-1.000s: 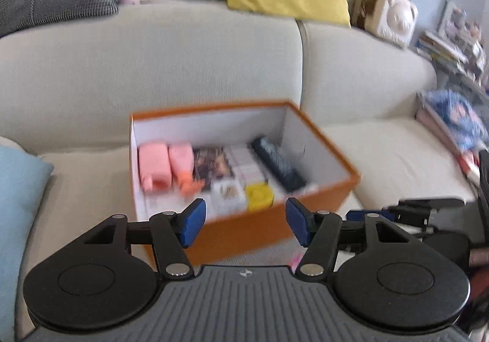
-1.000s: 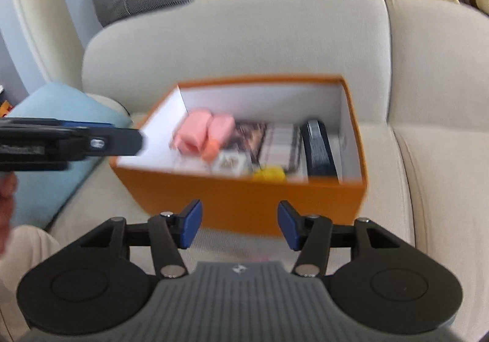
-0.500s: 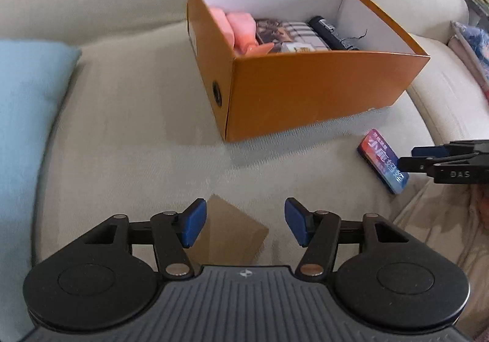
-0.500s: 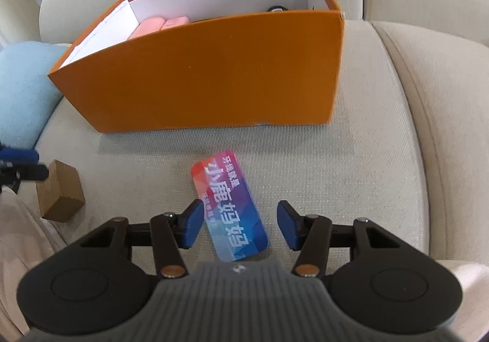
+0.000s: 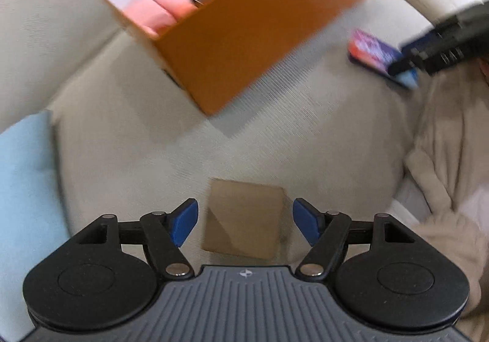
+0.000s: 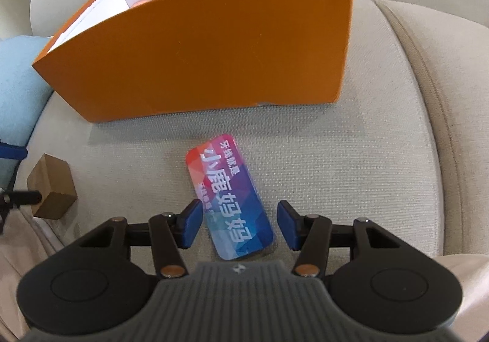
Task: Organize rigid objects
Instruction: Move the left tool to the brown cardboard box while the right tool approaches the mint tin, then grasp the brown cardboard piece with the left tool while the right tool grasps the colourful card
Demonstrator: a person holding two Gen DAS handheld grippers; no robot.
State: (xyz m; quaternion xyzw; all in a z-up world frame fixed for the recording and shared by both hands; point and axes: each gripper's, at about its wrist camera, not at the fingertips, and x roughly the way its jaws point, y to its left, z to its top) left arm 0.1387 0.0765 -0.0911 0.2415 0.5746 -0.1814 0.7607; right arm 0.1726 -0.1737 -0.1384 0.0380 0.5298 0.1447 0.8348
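— Why are both claws spread wide?
— Each straddles its own piece, neither touching: left claw [image 5: 244, 224] around the block [image 5: 244, 219], right claw [image 6: 239, 227] around the card [image 6: 229, 201].
— And the box [image 6: 214, 51] beyond?
— On the sofa [image 6: 382, 143], half filled; probably where they'll go.

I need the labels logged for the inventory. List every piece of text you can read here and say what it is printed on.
"小鹿妈妈": large white characters on the red-to-blue flat packet lying on the sofa seat.
"牙线就是": smaller line above it on the same packet.
A third small line along the packet's left edge: too small to read.
Pale letters on the right claw's black arm, seen from the left wrist view: blurred, unreadable.
Orange box: no text visible.
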